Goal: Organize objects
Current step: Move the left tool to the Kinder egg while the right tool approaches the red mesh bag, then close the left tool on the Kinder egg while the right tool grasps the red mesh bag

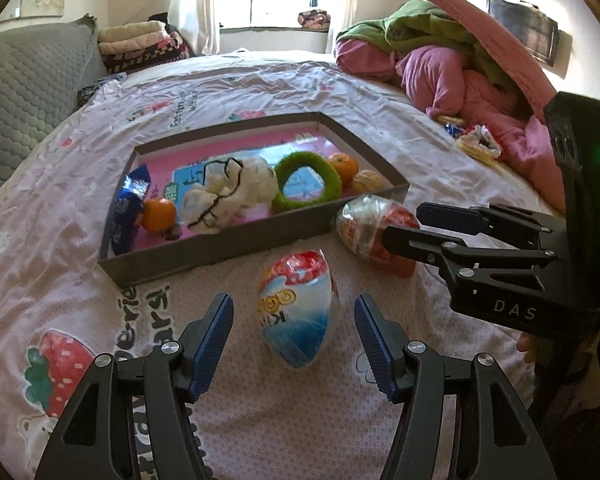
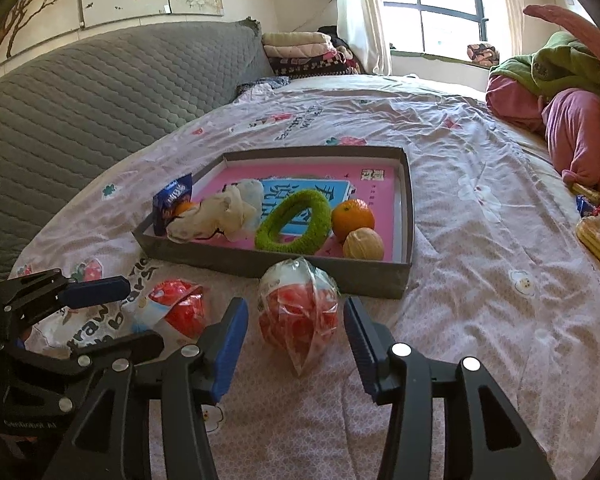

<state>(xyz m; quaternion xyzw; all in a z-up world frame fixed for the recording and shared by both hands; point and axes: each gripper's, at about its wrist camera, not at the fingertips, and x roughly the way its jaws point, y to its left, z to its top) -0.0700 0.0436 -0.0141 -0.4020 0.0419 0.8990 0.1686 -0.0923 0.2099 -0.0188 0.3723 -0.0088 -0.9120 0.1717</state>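
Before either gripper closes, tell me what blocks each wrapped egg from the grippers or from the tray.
Nothing lies between the left gripper and the blue egg, nor between the right gripper and the red egg. Only the tray's near wall stands between both eggs and its floor.

Both wrist views close, facing tray [image 1: 204, 254]

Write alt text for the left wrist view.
The open left gripper straddles a blue and white wrapped egg lying on a pink bedsheet. To its right, the right gripper reaches a red wrapped egg beside a grey tray holding oranges and a green ring.
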